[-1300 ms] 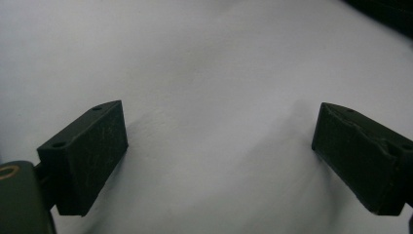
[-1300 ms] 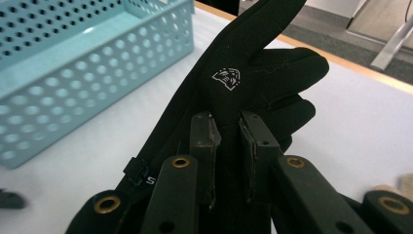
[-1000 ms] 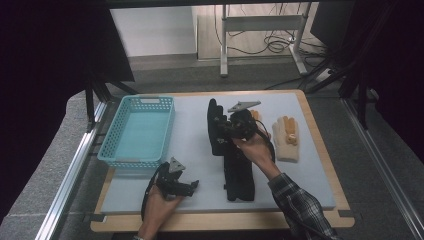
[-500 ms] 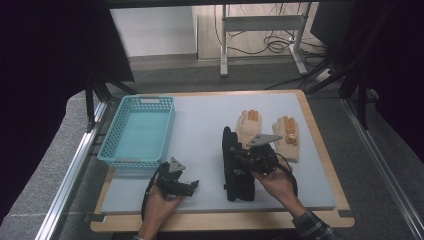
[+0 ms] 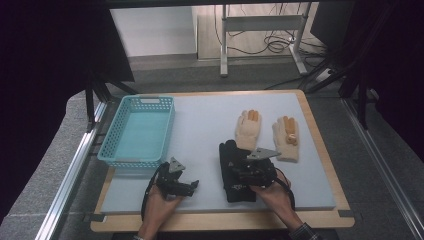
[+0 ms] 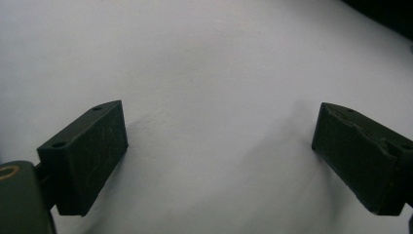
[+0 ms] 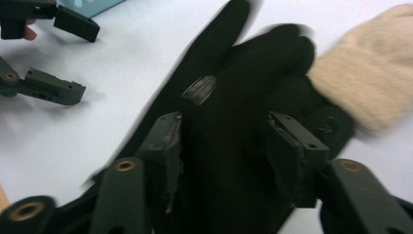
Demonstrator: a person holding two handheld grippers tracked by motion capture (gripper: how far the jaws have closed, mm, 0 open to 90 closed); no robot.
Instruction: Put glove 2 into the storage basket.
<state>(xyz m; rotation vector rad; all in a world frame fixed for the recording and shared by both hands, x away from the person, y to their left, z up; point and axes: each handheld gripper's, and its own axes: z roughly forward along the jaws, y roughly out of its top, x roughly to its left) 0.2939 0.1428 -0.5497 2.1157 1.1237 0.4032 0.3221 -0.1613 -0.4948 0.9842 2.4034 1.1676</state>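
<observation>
Right gripper view: black glove (image 7: 229, 146) blurred, cuff cut off

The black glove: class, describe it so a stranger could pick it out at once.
On the pale grey mat, look right of the turquoise basket, near the front edge. The black glove lies there under the right claw. Both gloves beyond it are cream with orange patches.

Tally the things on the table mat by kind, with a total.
Cream knitted gloves with orange fingertips: 2
Black fabric gloves: 1 visible as a dark pile; whether a second lies in it is unclear
Turquoise plastic lattice basket: 1
Total: 4
</observation>
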